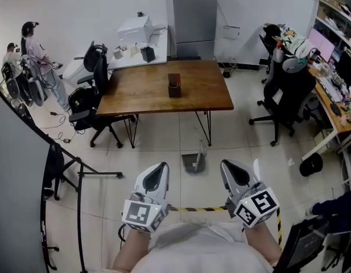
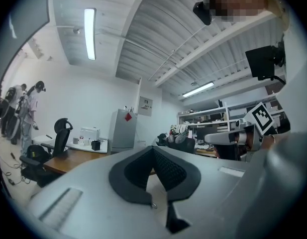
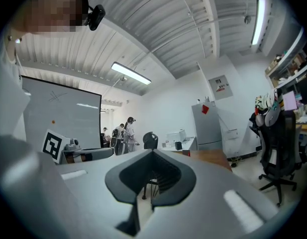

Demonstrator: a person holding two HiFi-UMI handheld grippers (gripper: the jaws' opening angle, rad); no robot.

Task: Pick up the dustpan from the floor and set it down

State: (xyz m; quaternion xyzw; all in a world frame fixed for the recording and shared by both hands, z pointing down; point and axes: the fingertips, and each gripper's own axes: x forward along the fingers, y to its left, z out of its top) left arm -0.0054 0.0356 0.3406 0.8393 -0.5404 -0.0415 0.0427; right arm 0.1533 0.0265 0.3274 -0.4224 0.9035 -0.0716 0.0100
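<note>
Two closed grippers (image 1: 161,167) (image 1: 227,165), dustpan (image 1: 194,161) on floor (image 1: 164,147)

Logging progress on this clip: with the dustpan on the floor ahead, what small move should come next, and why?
Probably lower the right hand-held gripper toward the dustpan, opening its jaws on the way. The dustpan sits untouched on the floor ahead, and both that gripper and the left hand-held gripper are shut and empty.
</note>
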